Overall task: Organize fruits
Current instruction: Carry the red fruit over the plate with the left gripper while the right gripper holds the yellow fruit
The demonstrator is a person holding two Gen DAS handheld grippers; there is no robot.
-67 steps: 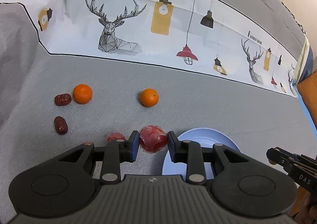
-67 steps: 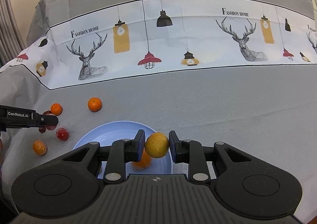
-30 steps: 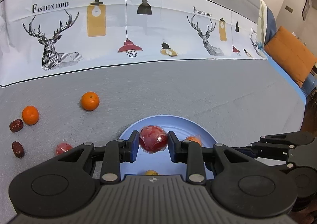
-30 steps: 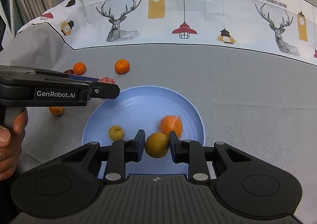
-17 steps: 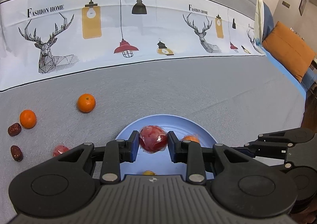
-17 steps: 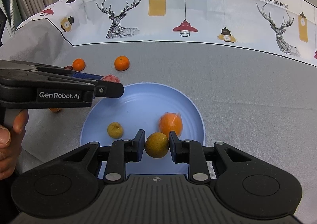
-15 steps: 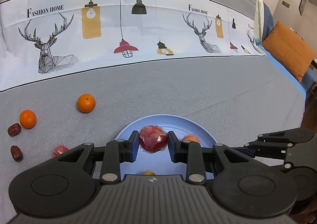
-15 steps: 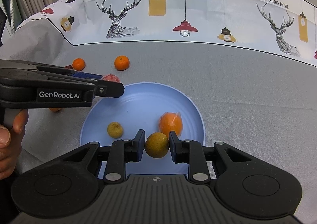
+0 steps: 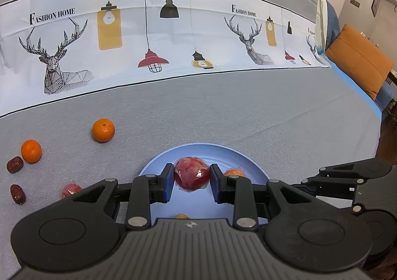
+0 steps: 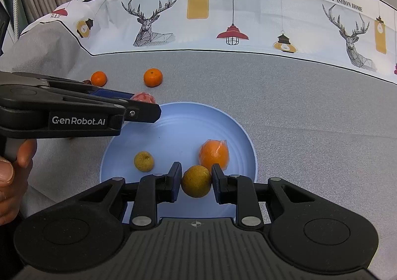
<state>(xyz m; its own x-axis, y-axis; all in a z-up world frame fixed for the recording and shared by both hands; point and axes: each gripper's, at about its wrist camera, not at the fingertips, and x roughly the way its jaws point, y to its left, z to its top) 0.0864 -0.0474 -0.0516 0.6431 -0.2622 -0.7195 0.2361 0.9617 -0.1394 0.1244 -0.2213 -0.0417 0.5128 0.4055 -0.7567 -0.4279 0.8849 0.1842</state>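
Observation:
My left gripper (image 9: pixel 191 177) is shut on a red fruit in clear wrap (image 9: pixel 191 175), held over the near left part of the blue plate (image 9: pixel 250 159). My right gripper (image 10: pixel 196 180) is shut on a yellow-brown fruit (image 10: pixel 196 181) over the near edge of the same plate (image 10: pixel 183 131). On the plate lie a wrapped orange fruit (image 10: pixel 214 153) and a small yellow fruit (image 10: pixel 144 161). The left gripper body (image 10: pixel 74 113) reaches in from the left in the right wrist view.
On the grey cloth left of the plate lie two mandarins (image 9: pixel 103 130) (image 9: pixel 31 151), two dark red dates (image 9: pixel 15 164) (image 9: pixel 17 194) and another wrapped red fruit (image 9: pixel 70 189). An orange cushion (image 9: pixel 357 70) sits far right. A printed cloth band runs along the back.
Both grippers have come over the plate with their fruits and have held nearly still for the last half second. Both stay shut on their fruits.

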